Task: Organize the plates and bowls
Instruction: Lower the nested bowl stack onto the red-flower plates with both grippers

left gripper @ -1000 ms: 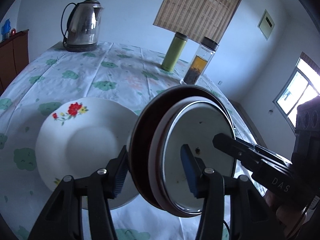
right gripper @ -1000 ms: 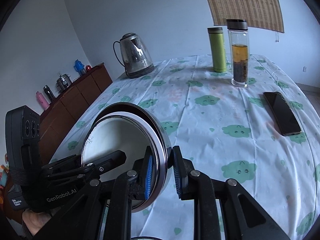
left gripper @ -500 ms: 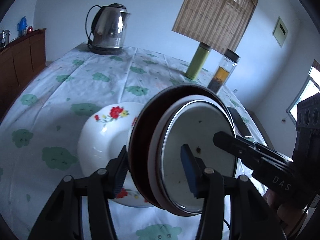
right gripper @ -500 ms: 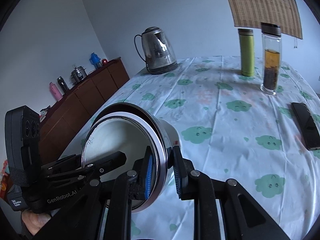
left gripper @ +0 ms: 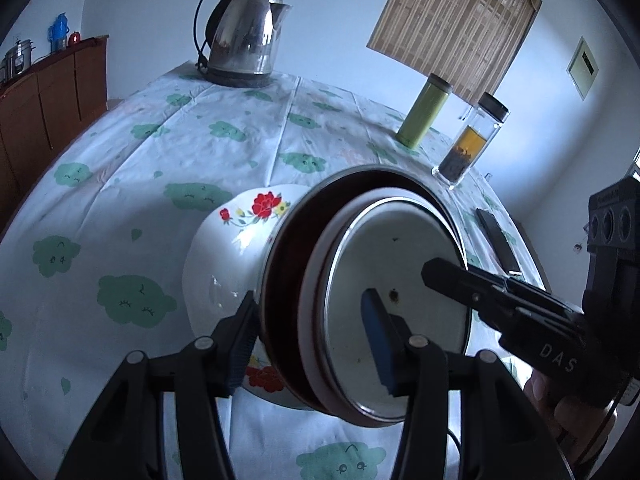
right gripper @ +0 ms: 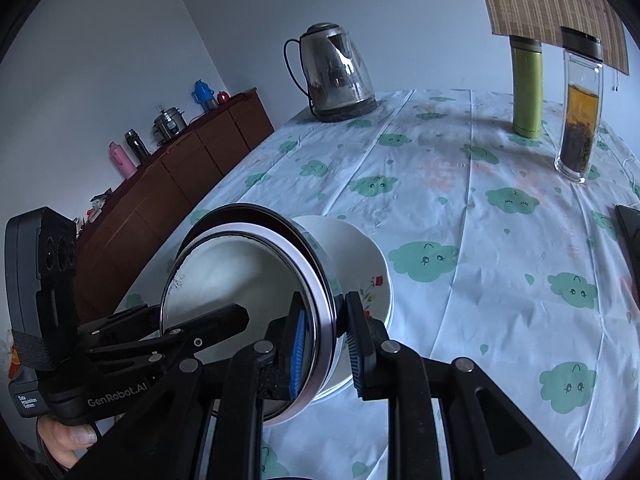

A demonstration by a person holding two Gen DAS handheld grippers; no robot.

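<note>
Nested metal bowls [left gripper: 396, 300], white inside with a dark outer shell, hang tilted on edge between both grippers. My left gripper [left gripper: 308, 340] is shut across the stack's wall on one side. My right gripper [right gripper: 326, 344] is shut on the rim of the same bowls [right gripper: 232, 280] on the opposite side. A white plate with red flowers [left gripper: 232, 248] lies on the tablecloth directly behind and under the bowls, also seen as the white plate [right gripper: 360, 256] in the right wrist view. Whether the bowls touch the plate cannot be told.
A steel kettle [left gripper: 244, 36] stands at the table's far end. A green flask [left gripper: 424, 116] and a glass tea bottle [left gripper: 472, 140] stand at the far right, with a dark phone [left gripper: 500, 244] nearer. A wooden sideboard [right gripper: 180, 180] runs along the left wall.
Both grippers carried the bowls together toward the flowered plate. The plate, earlier off to the left of the bowls, now sits partly behind them. Both grips are unchanged.
</note>
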